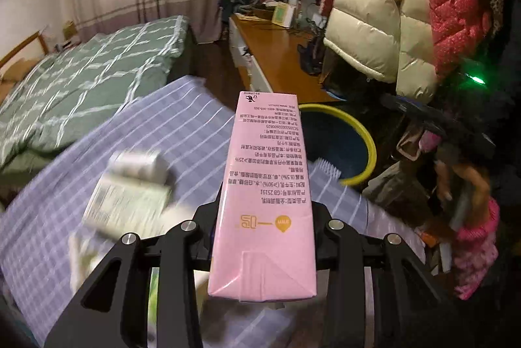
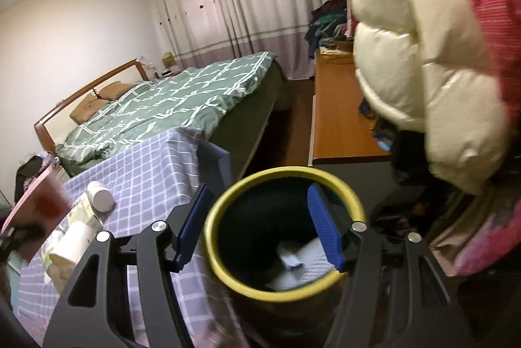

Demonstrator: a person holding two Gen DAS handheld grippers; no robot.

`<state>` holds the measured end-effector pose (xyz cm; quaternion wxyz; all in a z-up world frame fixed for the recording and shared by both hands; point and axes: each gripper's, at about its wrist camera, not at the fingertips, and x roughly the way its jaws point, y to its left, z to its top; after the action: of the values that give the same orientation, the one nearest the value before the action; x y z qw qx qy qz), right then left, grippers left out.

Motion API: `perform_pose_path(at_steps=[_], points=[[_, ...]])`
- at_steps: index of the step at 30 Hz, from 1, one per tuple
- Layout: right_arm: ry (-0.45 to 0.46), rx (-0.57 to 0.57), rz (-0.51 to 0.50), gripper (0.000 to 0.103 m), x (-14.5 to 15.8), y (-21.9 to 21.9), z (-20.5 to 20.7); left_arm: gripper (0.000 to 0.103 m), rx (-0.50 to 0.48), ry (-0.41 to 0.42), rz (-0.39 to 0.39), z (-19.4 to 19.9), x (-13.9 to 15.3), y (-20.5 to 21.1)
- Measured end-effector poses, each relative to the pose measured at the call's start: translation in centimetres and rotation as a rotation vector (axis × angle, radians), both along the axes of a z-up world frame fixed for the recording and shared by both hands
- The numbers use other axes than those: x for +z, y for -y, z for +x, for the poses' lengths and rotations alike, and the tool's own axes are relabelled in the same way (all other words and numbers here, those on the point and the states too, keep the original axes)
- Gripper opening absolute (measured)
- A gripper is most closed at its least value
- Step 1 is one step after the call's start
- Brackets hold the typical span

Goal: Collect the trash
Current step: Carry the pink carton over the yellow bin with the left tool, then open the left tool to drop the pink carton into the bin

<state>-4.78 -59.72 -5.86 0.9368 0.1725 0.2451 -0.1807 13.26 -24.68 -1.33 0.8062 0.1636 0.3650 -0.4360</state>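
My left gripper (image 1: 263, 204) is shut on a tall pink drink carton (image 1: 265, 185), held lengthwise above the blue checked tablecloth (image 1: 146, 133). A dark bin with a yellow rim (image 1: 361, 136) stands beyond the carton to the right. In the right wrist view my right gripper (image 2: 260, 217) is open and empty, its blue pads (image 2: 325, 230) spread over the bin's yellow rim (image 2: 221, 263), with white paper scraps (image 2: 306, 263) inside. The pink carton (image 2: 35, 208) shows blurred at the left edge. A white bottle (image 2: 101, 195) and other white packaging (image 2: 71, 243) lie on the cloth.
A bed with a green checked quilt (image 2: 176, 100) lies behind the table. A long wooden desk (image 2: 338, 120) runs along the right. Cream and red puffer jackets (image 2: 423, 55) hang close above the bin. Blurred white packaging (image 1: 130, 191) lies left of my left gripper.
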Motion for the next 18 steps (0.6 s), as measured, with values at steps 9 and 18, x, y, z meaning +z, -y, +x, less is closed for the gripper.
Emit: perform_pose_path(at_steps=[9, 18], points=[[-0.011, -0.034, -0.026, 0.059, -0.4, 1.2, -5.3, 0.038, -0.135, -0.096, 0.124, 2.6, -3.0, 15.3], [-0.016, -0.088, 0.008, 0.059, -1.4, 3.4, -7.5, 0.064, -0.141, -0.065, 0.253, 3.0, -6.0, 24.3]])
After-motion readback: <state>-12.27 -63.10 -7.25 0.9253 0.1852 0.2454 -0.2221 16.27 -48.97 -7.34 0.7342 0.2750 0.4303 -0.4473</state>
